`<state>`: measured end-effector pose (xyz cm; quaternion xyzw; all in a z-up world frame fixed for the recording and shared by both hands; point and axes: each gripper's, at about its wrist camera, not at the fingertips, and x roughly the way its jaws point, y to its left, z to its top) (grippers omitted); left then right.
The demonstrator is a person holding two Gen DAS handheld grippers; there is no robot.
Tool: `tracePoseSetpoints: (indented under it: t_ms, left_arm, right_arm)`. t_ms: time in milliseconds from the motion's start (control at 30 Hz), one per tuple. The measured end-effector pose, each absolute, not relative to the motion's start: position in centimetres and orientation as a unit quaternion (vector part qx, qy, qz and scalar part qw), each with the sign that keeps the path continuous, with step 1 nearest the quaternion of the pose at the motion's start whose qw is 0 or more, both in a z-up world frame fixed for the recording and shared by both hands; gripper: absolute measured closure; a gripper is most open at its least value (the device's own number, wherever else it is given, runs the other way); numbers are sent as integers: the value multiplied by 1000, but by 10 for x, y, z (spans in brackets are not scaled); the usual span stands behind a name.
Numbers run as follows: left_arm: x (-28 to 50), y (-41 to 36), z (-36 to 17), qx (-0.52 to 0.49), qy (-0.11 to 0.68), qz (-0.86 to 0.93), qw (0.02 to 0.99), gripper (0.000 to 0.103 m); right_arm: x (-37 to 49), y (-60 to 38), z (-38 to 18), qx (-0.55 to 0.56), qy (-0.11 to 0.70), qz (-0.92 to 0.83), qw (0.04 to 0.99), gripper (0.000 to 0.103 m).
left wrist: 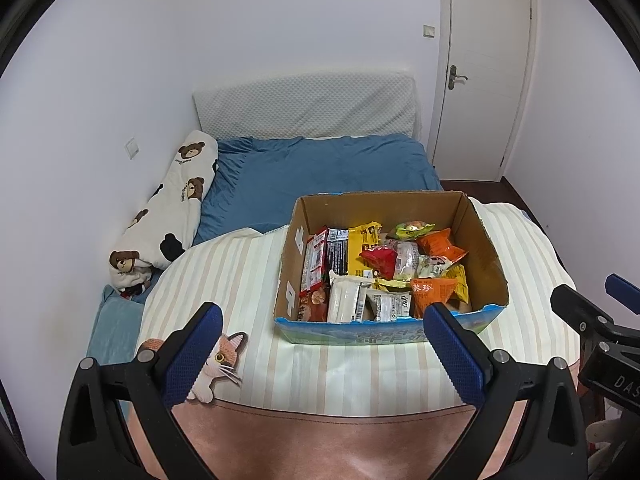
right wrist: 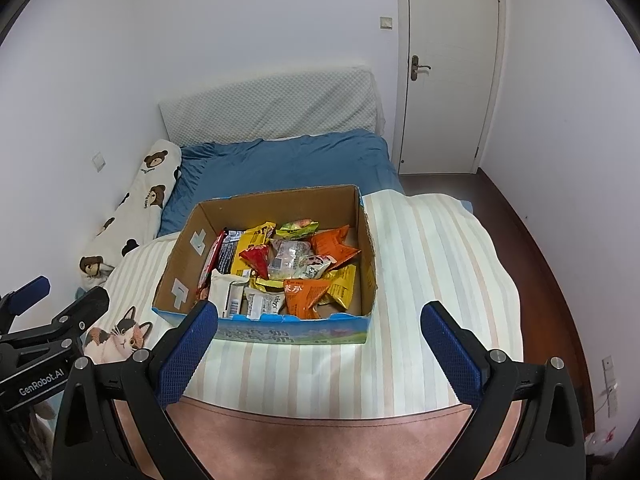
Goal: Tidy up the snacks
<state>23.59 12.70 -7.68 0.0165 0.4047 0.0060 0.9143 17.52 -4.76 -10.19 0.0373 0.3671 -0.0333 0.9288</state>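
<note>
An open cardboard box (left wrist: pixel 292 256) (right wrist: pixel 178 264) with a blue printed front sits on a striped blanket on the bed. It holds several snack packets: orange triangular bags (left wrist: pixel 434 292) (right wrist: pixel 306 296), a red bag (left wrist: pixel 380 262) (right wrist: pixel 256 260), yellow packets (left wrist: pixel 362 246), white packets (left wrist: pixel 344 300) (right wrist: pixel 226 294). My left gripper (left wrist: pixel 324 320) is open and empty, in front of the box's near edge. My right gripper (right wrist: pixel 320 320) is open and empty, also just before the box. Each gripper shows at the edge of the other's view.
The striped blanket (left wrist: pixel 240 280) (right wrist: pixel 440 280) covers the bed's near end, with a cat-print patch (left wrist: pixel 218 364) (right wrist: pixel 120 338). A blue duvet (left wrist: pixel 320 168), a bear-print bolster (left wrist: pixel 168 208) by the left wall, a white headboard pad (left wrist: pixel 304 108) and a closed door (left wrist: pixel 484 68) lie beyond.
</note>
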Motion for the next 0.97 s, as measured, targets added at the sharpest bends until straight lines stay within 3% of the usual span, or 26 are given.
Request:
tracePoseSetpoints:
  t_ms: [967]
  left_arm:
    - [228,123,-70,22,393,0,919,0]
  right_arm:
    - [174,-49,-97,33,362,-26,931,0]
